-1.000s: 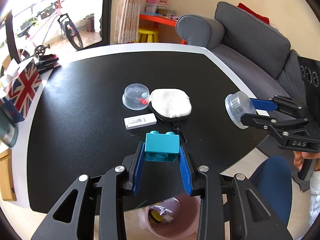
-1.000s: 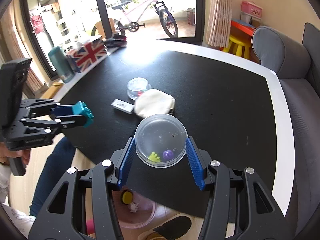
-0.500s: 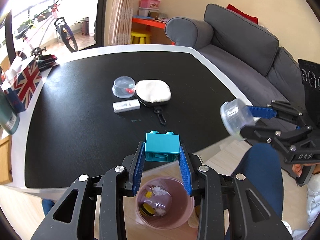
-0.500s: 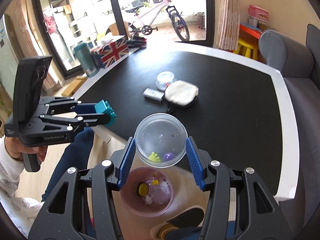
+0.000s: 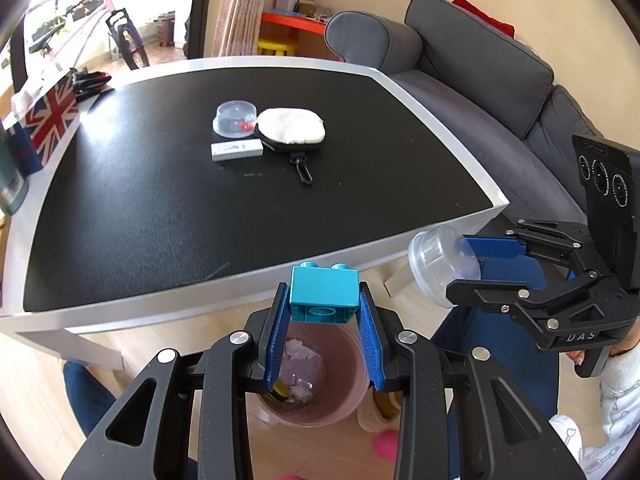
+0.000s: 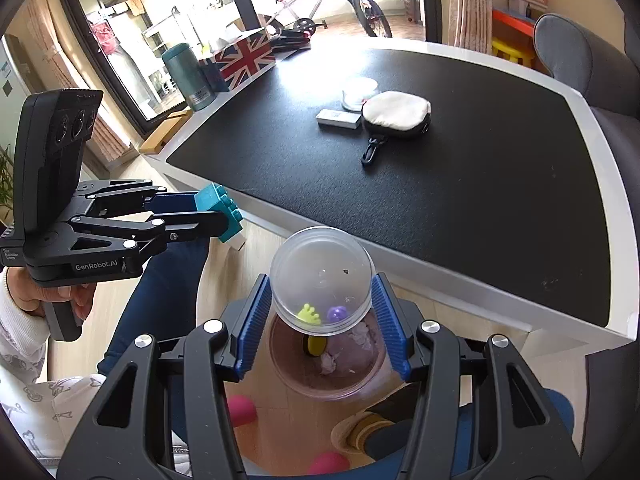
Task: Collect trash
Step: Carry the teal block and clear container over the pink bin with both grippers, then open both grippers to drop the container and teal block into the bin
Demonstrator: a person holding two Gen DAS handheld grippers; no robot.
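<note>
Down past the near edge of the black table (image 5: 160, 216), both grippers hang over a pink bin (image 5: 340, 404) that stands on the wooden floor. The left gripper (image 5: 324, 316) is clamped on a teal toy brick (image 5: 323, 292), its blue pads pressing the brick's two sides, studs pointing away from the camera; the brick sits right above the bin's mouth. The right gripper (image 6: 322, 312) holds a clear plastic capsule (image 6: 322, 280) between its pads, with a small yellow piece and a purple one lying inside it, also directly over the bin. Crumpled paper and a yellow-and-black item already lie in the bin.

Back on the table, well apart from the grippers, a second clear capsule (image 5: 235, 119) stands touching a white pouch (image 5: 291, 126) with a black clip, and a small white box (image 5: 237, 149) lies just in front of them. A Union Jack tissue box (image 5: 50, 116) sits at the table's left edge, and a grey sofa (image 5: 480, 72) stands beyond its right side.
</note>
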